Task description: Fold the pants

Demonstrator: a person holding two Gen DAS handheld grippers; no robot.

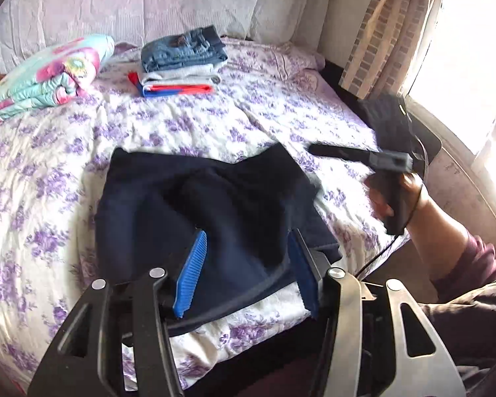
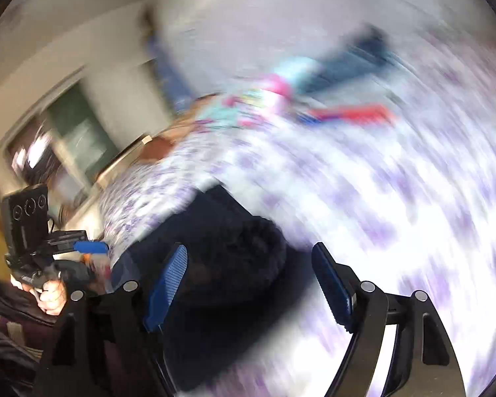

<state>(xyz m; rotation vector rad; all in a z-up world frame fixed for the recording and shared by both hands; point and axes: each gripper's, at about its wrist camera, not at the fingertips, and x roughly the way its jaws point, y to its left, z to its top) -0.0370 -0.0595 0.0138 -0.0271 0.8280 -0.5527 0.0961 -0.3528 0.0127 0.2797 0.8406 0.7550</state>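
Note:
Dark navy pants (image 1: 208,205) lie folded in a bundle on the floral bed sheet (image 1: 188,125), near the front edge. My left gripper (image 1: 246,241) is open just above the near part of the pants, blue pads on either side, holding nothing. My right gripper (image 2: 249,258) is open and empty; its view is heavily blurred, with the pants (image 2: 221,254) below and between its fingers. In the left wrist view the right gripper (image 1: 314,149) hovers to the right of the pants, held by a hand.
A stack of folded clothes (image 1: 182,63), jeans on top, sits at the back of the bed. A folded colourful blanket (image 1: 46,76) lies at the back left. A curtain (image 1: 387,26) and bright window are at the right, past the bed's edge.

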